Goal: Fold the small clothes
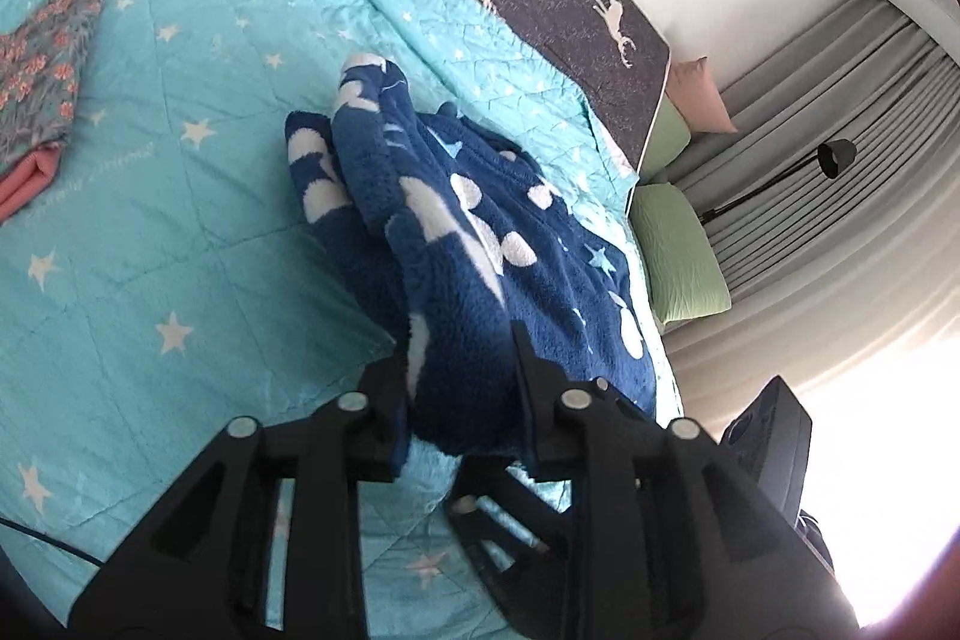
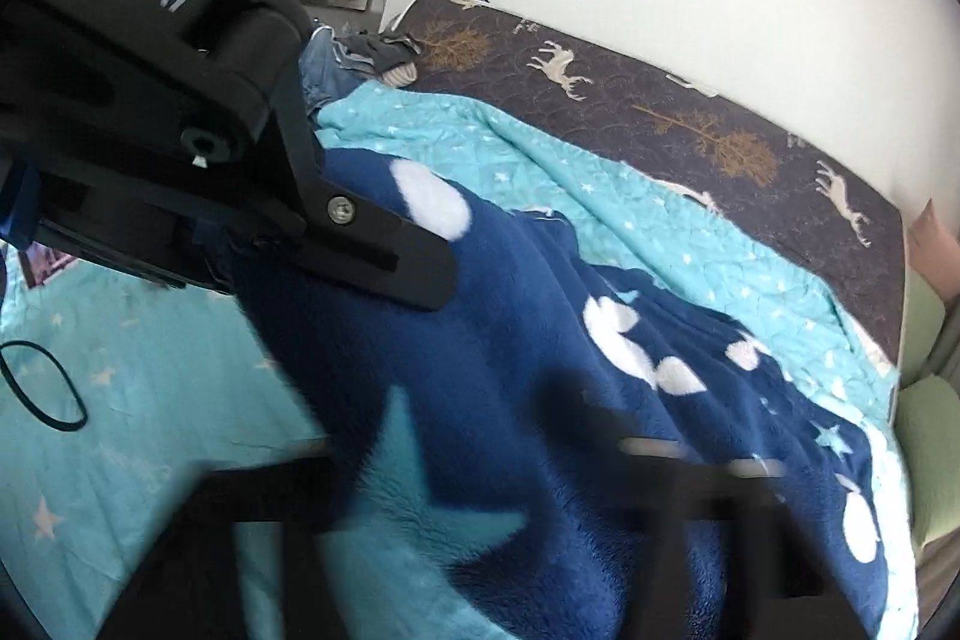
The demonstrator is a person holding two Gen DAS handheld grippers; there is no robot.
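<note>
A dark blue fleece garment (image 1: pixel 480 220) with white dots and pale stars lies bunched on the teal star quilt (image 1: pixel 180 232). My left gripper (image 1: pixel 459 376) is shut on a thick fold at its near edge, with fabric filling the gap between the jaws. In the right wrist view the left gripper (image 2: pixel 414 280) comes in from the upper left, clamped on the same garment (image 2: pixel 510 340). My right gripper (image 2: pixel 456 442) is blurred at the bottom. Its fingers (image 2: pixel 576 400) are sunk in the fleece, closed on a fold by a teal star.
A folded floral garment (image 1: pixel 42 58) lies on a pink one (image 1: pixel 24 184) at the left. Loose clothes (image 2: pixel 372 52) are piled at the quilt's far end, and a black elastic loop (image 2: pixel 42 382) lies on the quilt. Green pillows (image 1: pixel 678 250), a floor lamp (image 1: pixel 834 157) and curtains stand beyond the bed edge.
</note>
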